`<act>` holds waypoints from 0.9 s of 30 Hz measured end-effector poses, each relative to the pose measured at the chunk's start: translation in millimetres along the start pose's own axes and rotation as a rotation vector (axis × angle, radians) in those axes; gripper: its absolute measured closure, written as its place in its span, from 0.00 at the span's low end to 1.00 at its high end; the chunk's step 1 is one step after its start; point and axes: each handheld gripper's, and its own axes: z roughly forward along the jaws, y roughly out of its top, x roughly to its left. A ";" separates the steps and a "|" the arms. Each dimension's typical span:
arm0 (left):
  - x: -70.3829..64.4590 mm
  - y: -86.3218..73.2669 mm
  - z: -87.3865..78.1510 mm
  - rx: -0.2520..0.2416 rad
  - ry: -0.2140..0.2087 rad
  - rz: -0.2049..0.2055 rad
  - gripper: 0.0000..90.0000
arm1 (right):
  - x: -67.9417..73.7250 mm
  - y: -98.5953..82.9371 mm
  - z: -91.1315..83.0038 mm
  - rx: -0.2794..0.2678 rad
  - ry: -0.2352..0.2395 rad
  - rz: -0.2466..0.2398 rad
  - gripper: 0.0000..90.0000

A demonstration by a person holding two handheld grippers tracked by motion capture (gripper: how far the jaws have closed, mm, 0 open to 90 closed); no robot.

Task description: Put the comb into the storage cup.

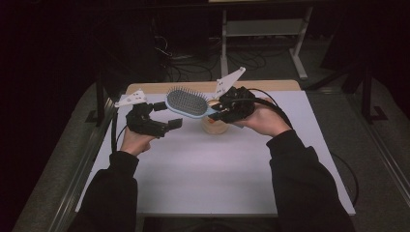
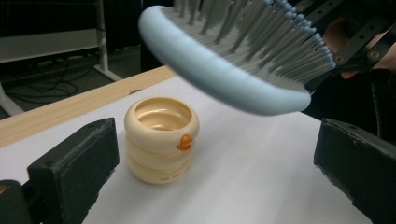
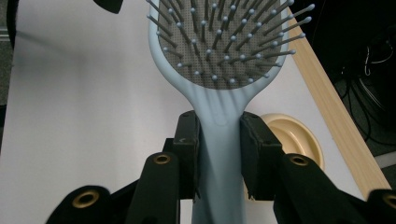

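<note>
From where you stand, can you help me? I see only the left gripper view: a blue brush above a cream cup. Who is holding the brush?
Observer: The right gripper holds it. Its two jaws are shut on the handle of the hairbrush, just below the head.
Operator: Which way do the bristles point?
Observer: Up, in the high view. The brush head lies nearly flat, with its back toward the table.
Operator: Is the cup straight under the brush?
Observer: Not the head. In the high view the cream cup stands under the handle end, beside the right gripper.
Operator: And my own gripper?
Observer: The left gripper is open, at the far tip of the brush head, not touching it.
</note>
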 end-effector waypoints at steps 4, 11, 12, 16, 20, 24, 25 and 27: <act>-0.5 3.6 4.9 0.002 -0.004 -0.013 0.00 | -1.4 -0.6 2.8 -0.005 -0.007 -0.003 0.76; -2.9 11.6 8.1 0.005 -0.009 -0.032 0.00 | -0.4 -2.6 9.6 -0.011 -0.007 0.000 0.76; -3.4 12.8 8.2 0.002 -0.008 -0.033 0.00 | -0.2 -2.8 10.5 -0.010 -0.006 0.001 0.76; -4.0 16.7 9.8 0.001 0.003 -0.043 0.00 | -0.1 -3.6 13.0 -0.022 -0.002 0.006 0.76; -5.2 18.1 12.9 0.004 -0.003 -0.045 0.00 | -0.1 -4.2 14.7 -0.020 -0.005 0.007 0.76; -6.4 18.4 15.7 0.007 -0.011 -0.041 0.00 | 0.0 -4.4 16.6 -0.021 -0.009 0.010 0.76; -6.7 18.4 16.5 0.006 -0.008 -0.043 0.00 | 0.3 -4.6 17.4 -0.022 -0.009 0.016 0.76; -5.9 18.5 16.7 0.003 -0.008 -0.047 0.00 | 0.2 -5.4 20.0 -0.028 -0.004 0.020 0.76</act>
